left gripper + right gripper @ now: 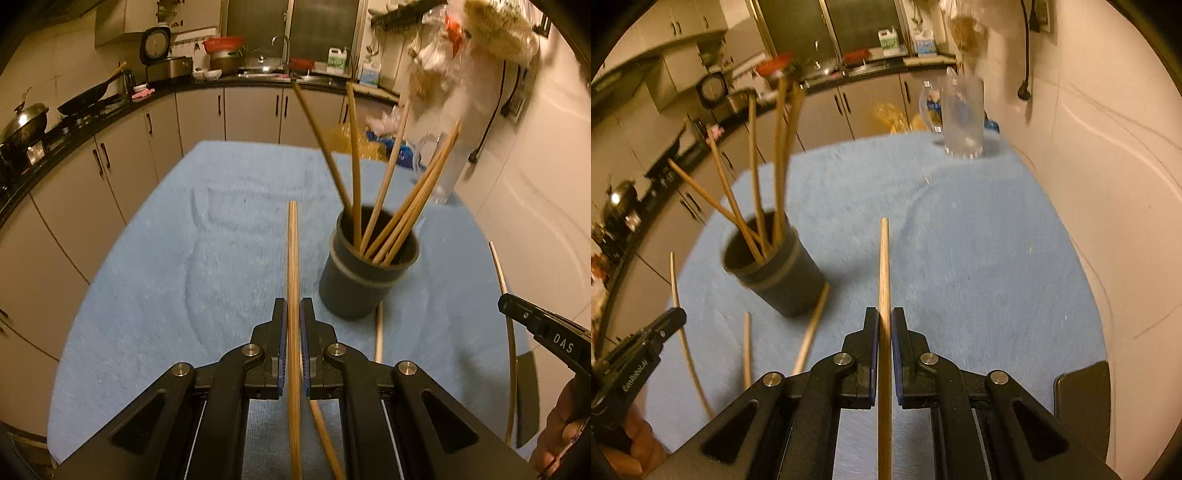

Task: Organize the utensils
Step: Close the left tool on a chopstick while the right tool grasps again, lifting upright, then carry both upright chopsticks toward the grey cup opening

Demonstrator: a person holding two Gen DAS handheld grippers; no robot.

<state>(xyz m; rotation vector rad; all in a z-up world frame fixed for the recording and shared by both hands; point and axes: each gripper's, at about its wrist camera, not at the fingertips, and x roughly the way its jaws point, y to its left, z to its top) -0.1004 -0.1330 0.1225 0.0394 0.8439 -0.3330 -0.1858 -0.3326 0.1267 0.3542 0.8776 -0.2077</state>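
Note:
A dark grey cup [364,275] stands on the blue towel [192,258] and holds several wooden chopsticks [391,206]. My left gripper [293,314] is shut on a chopstick [293,251] that points forward, left of the cup. My right gripper [885,321] is shut on another chopstick [884,266], right of the cup [775,269]. Loose chopsticks lie on the towel near the cup's base [812,328] [747,347]. The right gripper's tip shows at the left wrist view's right edge [517,308].
A clear glass mug [960,118] stands at the towel's far right by the wall. Kitchen counter with wok [88,98], pots and a rice cooker [162,59] runs along the left and back. A dark object [1082,398] sits at the towel's near right.

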